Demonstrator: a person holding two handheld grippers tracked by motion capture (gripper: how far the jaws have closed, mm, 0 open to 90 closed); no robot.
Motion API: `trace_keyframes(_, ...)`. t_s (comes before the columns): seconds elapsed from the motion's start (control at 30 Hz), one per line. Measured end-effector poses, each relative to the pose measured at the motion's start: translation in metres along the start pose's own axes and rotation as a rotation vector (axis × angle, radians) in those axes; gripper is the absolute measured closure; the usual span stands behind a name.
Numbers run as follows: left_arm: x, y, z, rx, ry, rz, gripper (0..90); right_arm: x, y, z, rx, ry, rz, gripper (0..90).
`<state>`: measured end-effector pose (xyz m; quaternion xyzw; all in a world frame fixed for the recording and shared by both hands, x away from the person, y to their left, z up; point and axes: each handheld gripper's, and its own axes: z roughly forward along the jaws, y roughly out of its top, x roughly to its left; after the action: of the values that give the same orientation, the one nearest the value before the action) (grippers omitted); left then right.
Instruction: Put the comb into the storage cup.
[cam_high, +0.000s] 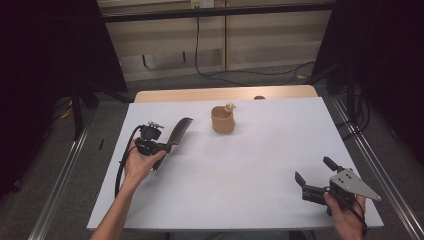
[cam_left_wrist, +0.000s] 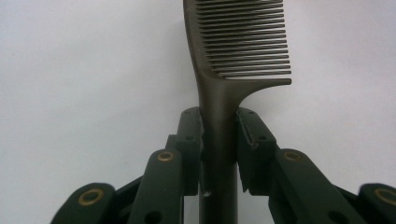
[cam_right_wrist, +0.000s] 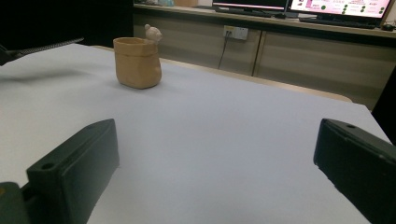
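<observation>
A dark comb (cam_high: 180, 131) is lifted over the left part of the white table (cam_high: 260, 150), its teeth end pointing toward the back right. My left gripper (cam_high: 169, 146) is shut on the handle. In the left gripper view the comb (cam_left_wrist: 243, 42) rises between the two jaws of the left gripper (cam_left_wrist: 218, 116), which press on the handle from both sides, teeth facing right. A tan pot (cam_high: 222, 120) with a small figure on its rim stands at the back centre. My right gripper (cam_high: 313, 169) is held near the front right corner, open and with nothing in it. In the right gripper view the right gripper (cam_right_wrist: 219, 154) faces the pot (cam_right_wrist: 137, 60).
A wooden table edge (cam_high: 225, 93) shows behind the white sheet. Metal rails (cam_high: 60, 175) run along both sides of the table. Cabinets and a hanging cable (cam_high: 196, 45) line the back wall, and monitors (cam_right_wrist: 336, 7) sit on a counter.
</observation>
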<state>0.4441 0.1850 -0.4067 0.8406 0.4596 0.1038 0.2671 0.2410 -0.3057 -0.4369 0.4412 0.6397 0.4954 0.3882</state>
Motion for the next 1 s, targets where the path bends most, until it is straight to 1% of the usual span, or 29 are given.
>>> trace_keyframes(0.03,0.000,-0.001,0.000,-0.004,-0.005,0.002,72.7,0.000,0.000,0.000,0.000,0.000,0.000,0.0)
trace_keyframes(0.07,0.000,-0.001,0.000,-0.008,0.002,0.001,72.7,0.000,0.000,0.000,-0.001,0.004,-0.003,0.0)
trace_keyframes(0.13,0.002,-0.002,-0.002,-0.031,0.010,0.003,72.7,0.000,0.000,-0.001,0.001,0.004,-0.004,0.0)
trace_keyframes(0.17,0.002,-0.002,-0.002,-0.031,0.010,0.003,72.7,0.000,0.000,-0.001,0.001,0.003,-0.001,0.0)
trace_keyframes(0.2,0.002,-0.003,-0.003,-0.045,0.005,-0.005,72.7,0.000,0.000,-0.001,0.001,0.003,-0.001,0.0)
trace_keyframes(0.23,0.003,-0.004,-0.006,-0.071,0.001,-0.011,72.7,0.000,0.000,-0.001,0.000,0.001,-0.002,0.0)
trace_keyframes(0.27,0.003,-0.004,-0.006,-0.071,0.001,-0.011,72.7,0.000,0.000,0.000,0.000,0.001,0.000,0.0)
trace_keyframes(0.3,0.004,-0.004,-0.008,-0.091,0.002,-0.003,72.7,0.000,0.000,0.000,0.003,0.003,-0.001,0.0)
trace_keyframes(0.33,0.004,-0.004,-0.008,-0.091,0.002,-0.003,72.7,0.000,0.000,0.000,0.005,0.003,-0.008,0.0)
trace_keyframes(0.4,0.004,-0.004,-0.010,-0.110,0.002,-0.005,72.7,0.000,0.000,0.000,0.005,0.004,-0.007,0.0)
trace_keyframes(0.47,0.004,-0.005,-0.013,-0.124,0.003,0.003,72.7,0.000,0.000,0.000,0.002,0.004,-0.006,0.0)
trace_keyframes(0.53,0.004,-0.005,-0.015,-0.163,-0.006,0.002,72.7,0.000,0.000,-0.001,0.002,0.002,-0.002,0.0)
trace_keyframes(0.57,0.004,-0.005,-0.015,-0.163,-0.006,0.002,72.7,0.000,0.000,-0.001,0.002,0.002,-0.002,0.0)
trace_keyframes(0.6,0.004,-0.005,-0.016,-0.172,-0.009,-0.004,72.7,0.000,0.000,-0.001,0.002,0.001,-0.003,0.0)
trace_keyframes(0.63,0.004,-0.005,-0.018,-0.200,-0.002,-0.003,72.7,0.000,0.000,0.000,0.002,0.002,-0.003,0.0)
trace_keyframes(0.67,0.004,-0.005,-0.018,-0.200,-0.002,-0.003,72.7,0.000,0.000,0.000,0.002,0.002,-0.003,0.0)
trace_keyframes(0.7,0.005,-0.005,-0.019,-0.207,0.002,-0.001,72.7,0.000,0.000,0.000,0.000,0.004,-0.006,0.0)
trace_keyframes(0.73,0.005,-0.006,-0.021,-0.234,0.003,0.004,72.7,0.000,0.000,0.000,0.001,0.005,-0.005,0.0)
trace_keyframes(0.77,0.005,-0.006,-0.021,-0.234,0.003,0.004,72.7,0.000,0.000,0.000,0.000,0.004,-0.005,0.0)
trace_keyframes(0.83,0.004,-0.007,-0.023,-0.263,0.000,0.016,72.7,0.000,0.000,-0.001,0.002,0.000,-0.001,0.0)
trace_keyframes(0.87,0.005,-0.007,-0.024,-0.270,0.000,0.024,72.7,0.000,0.000,-0.001,0.002,0.000,-0.001,0.0)
trace_keyframes(0.9,0.004,-0.007,-0.025,-0.287,-0.002,0.018,72.7,0.000,0.000,-0.001,0.001,0.000,0.000,0.0)
trace_keyframes(0.93,0.003,-0.008,-0.027,-0.310,-0.002,0.024,72.7,0.000,0.000,-0.001,0.001,0.000,0.001,0.0)
trace_keyframes(0.97,0.004,-0.008,-0.028,-0.318,0.001,0.032,72.7,0.000,0.000,-0.001,0.001,0.000,0.000,0.0)
trace_keyframes(1.0,0.004,-0.008,-0.028,-0.318,0.001,0.032,72.7,0.000,0.000,-0.001,0.002,0.001,0.000,0.0)
